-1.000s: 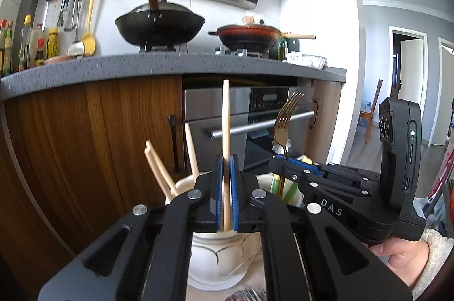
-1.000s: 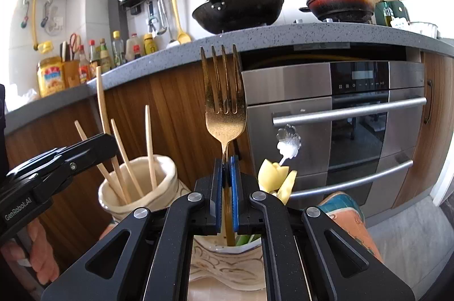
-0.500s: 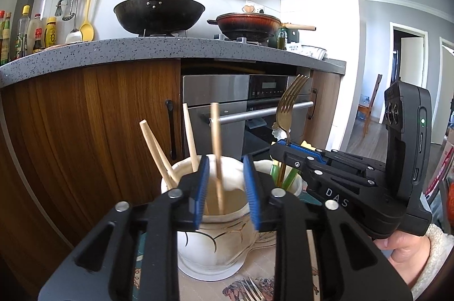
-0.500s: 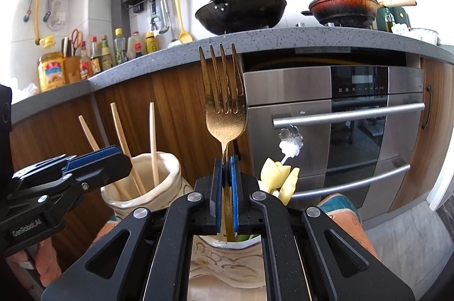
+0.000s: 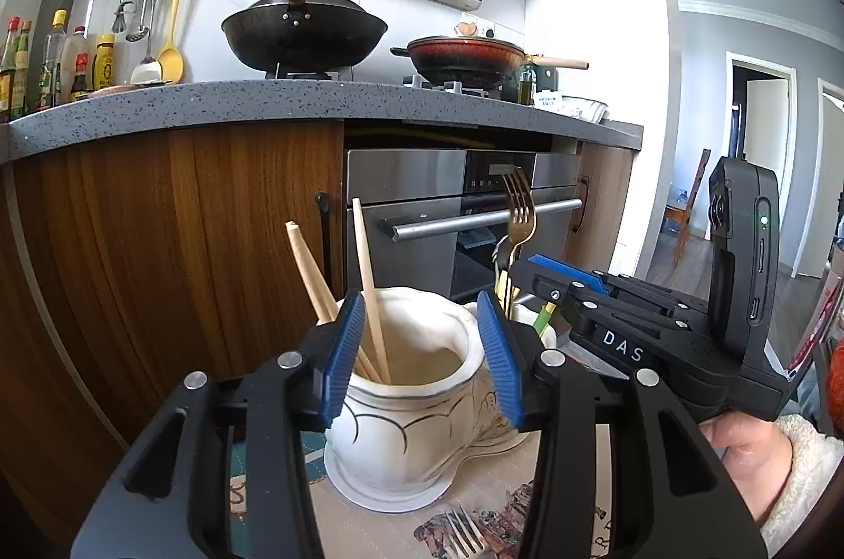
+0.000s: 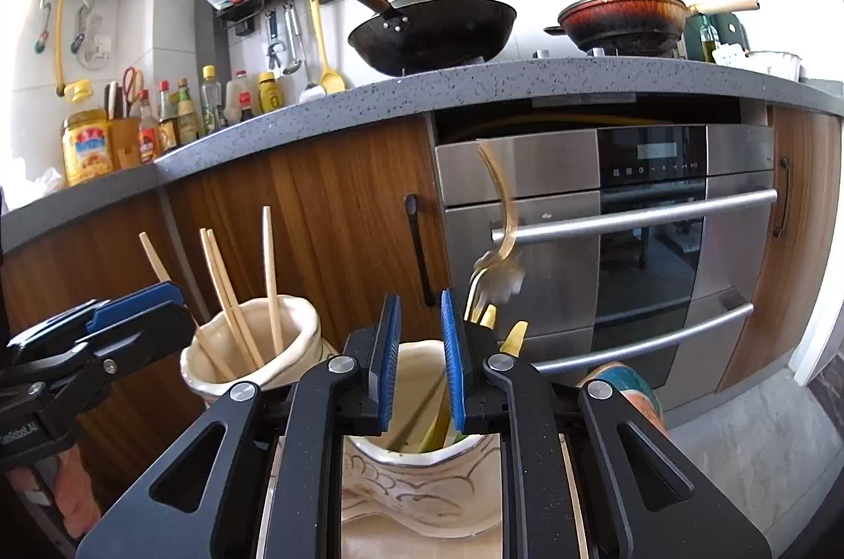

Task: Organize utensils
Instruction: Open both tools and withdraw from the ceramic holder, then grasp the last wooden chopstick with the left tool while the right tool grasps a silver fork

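Note:
My left gripper (image 5: pixel 419 353) is open and empty above a white ceramic holder (image 5: pixel 411 422) that holds several wooden chopsticks (image 5: pixel 366 290). My right gripper (image 6: pixel 419 364) is open and empty above a second white holder (image 6: pixel 422 469). A gold fork (image 6: pixel 501 232) stands in that second holder, leaning right beside green and yellow handled utensils (image 6: pixel 514 332). The fork (image 5: pixel 519 216) and the right gripper (image 5: pixel 559 277) also show in the left wrist view. The chopstick holder (image 6: pixel 253 348) and the left gripper (image 6: pixel 132 311) show at the left of the right wrist view.
Another fork (image 5: pixel 464 532) lies on the patterned mat (image 5: pixel 369 522) in front of the holders. Behind stand wooden cabinets (image 5: pixel 184 242), a steel oven (image 6: pixel 606 242) and a grey counter (image 5: pixel 316 100) with a black wok (image 5: pixel 303 31) and a red pan (image 5: pixel 464 55).
My left gripper let a chopstick drop into the left holder and opened wide. My right gripper opened and the gold fork dropped into the right holder, now leaning right.

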`<state>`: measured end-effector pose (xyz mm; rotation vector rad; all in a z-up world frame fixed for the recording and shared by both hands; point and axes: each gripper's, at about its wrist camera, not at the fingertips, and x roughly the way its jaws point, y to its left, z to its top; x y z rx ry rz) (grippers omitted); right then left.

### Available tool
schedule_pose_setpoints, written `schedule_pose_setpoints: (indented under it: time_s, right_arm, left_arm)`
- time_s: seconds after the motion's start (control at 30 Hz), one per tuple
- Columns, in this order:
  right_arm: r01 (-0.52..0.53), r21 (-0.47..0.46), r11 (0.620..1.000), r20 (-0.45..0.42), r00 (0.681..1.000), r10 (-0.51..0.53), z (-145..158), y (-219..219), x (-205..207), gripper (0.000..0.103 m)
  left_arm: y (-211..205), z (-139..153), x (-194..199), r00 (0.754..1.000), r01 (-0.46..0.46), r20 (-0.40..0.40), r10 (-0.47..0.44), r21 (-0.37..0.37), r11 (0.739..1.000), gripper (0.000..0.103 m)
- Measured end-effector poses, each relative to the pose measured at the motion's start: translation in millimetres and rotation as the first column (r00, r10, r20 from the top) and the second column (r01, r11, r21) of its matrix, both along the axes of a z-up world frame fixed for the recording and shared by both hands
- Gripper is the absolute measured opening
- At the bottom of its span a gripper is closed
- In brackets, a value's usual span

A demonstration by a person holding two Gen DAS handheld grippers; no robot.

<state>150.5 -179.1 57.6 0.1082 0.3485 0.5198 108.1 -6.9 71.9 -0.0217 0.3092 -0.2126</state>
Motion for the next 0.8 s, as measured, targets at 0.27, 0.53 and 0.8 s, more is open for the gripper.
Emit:
schedule_pose_setpoints:
  time_s: [0.27,0.53,0.8]
  right_arm:
    - [0.009,0.033,0.999,0.015,1.000,-0.009,7,-12,-24,0.043]
    - [-0.015,0.008,1.000,0.022,1.000,0.014,3,-16,-58,0.077]
    - [-0.016,-0.062,0.998,-0.046,0.999,0.013,-27,-22,-82,0.091]
  left_arm:
    - [8,-1,-21,0.999,-0.023,0.022,0.023,-0.011,1.000,0.062]
    - [22,-22,-40,0.996,-0.079,-0.035,0.079,0.002,0.997,0.081]
    - [26,-44,-52,0.988,-0.095,-0.120,0.096,0.015,0.995,0.091]
